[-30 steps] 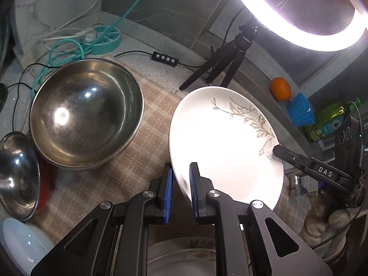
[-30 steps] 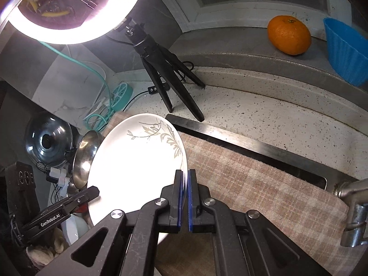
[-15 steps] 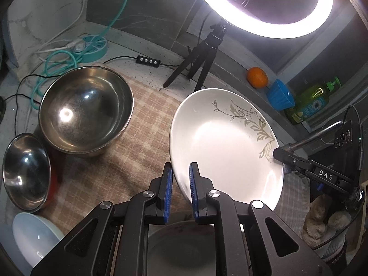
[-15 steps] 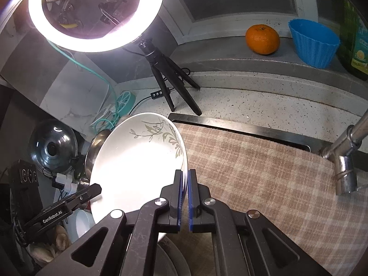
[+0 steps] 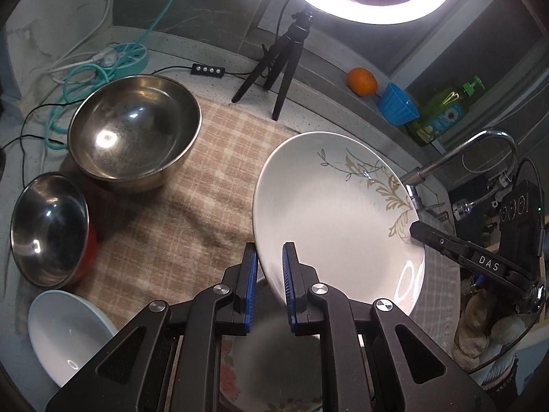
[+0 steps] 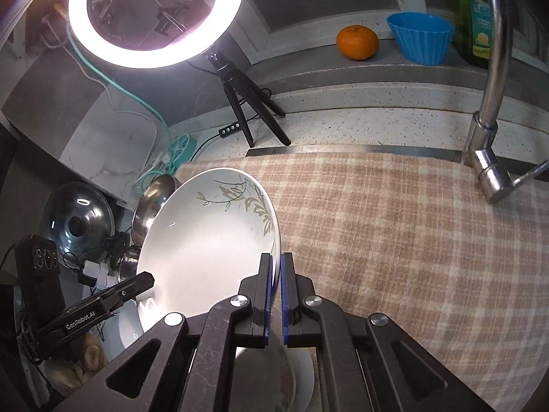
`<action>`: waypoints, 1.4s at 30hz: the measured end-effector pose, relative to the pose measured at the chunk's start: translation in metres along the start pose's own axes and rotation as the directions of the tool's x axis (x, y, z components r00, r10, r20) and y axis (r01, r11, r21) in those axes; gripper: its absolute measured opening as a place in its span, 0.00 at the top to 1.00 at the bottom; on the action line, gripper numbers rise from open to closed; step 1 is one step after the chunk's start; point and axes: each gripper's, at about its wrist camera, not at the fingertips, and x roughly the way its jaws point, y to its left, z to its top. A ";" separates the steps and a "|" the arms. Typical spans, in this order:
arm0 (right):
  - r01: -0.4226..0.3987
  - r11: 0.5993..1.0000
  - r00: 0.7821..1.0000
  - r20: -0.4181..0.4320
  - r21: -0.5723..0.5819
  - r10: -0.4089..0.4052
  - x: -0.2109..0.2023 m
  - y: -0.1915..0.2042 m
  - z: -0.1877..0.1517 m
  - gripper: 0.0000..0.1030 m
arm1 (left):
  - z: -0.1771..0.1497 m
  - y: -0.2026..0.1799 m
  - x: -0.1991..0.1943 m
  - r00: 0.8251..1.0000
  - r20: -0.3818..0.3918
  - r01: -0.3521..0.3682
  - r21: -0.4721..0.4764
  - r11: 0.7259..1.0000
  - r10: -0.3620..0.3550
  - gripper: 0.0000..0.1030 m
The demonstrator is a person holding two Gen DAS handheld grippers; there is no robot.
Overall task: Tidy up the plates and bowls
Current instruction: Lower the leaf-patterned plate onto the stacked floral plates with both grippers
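Note:
A white plate with a leaf pattern (image 5: 329, 219) is held tilted in the air between both grippers; it also shows in the right wrist view (image 6: 206, 240). My left gripper (image 5: 269, 281) is shut on its near rim. My right gripper (image 6: 277, 295) is shut on the opposite rim and shows in the left wrist view (image 5: 415, 231). Below lie more plates, one with a flower pattern (image 5: 274, 360). A large steel bowl (image 5: 133, 134), a smaller steel bowl (image 5: 48, 226) and a white bowl (image 5: 68, 336) sit to the left.
A checked cloth (image 6: 394, 240) covers the counter. A ring light on a tripod (image 5: 284, 65) stands at the back. An orange (image 6: 357, 42), a blue cup (image 6: 418, 36) and a soap bottle (image 5: 442, 110) are on the ledge. A tap (image 6: 490, 103) is at right.
Both grippers have risen and pulled back with the plate. More of the counter, the tap and the white bowl have come into view.

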 end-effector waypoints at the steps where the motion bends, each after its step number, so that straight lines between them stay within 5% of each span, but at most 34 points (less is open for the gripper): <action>1: 0.003 1.000 1.000 0.001 0.007 -0.003 -0.001 0.001 -0.006 0.96 | -0.002 0.000 -0.001 1.000 -0.004 0.001 0.006 1.000 -0.001 0.88; 23: 0.051 0.991 0.999 -0.001 0.121 -0.051 -0.010 0.007 -0.106 0.95 | -0.056 0.015 -0.004 0.994 -0.106 0.020 0.094 0.995 -0.010 0.88; 42: 0.085 0.983 0.996 -0.031 0.165 -0.081 0.002 0.004 -0.138 0.94 | -0.068 0.022 0.011 0.987 -0.161 0.021 0.134 0.991 0.001 0.88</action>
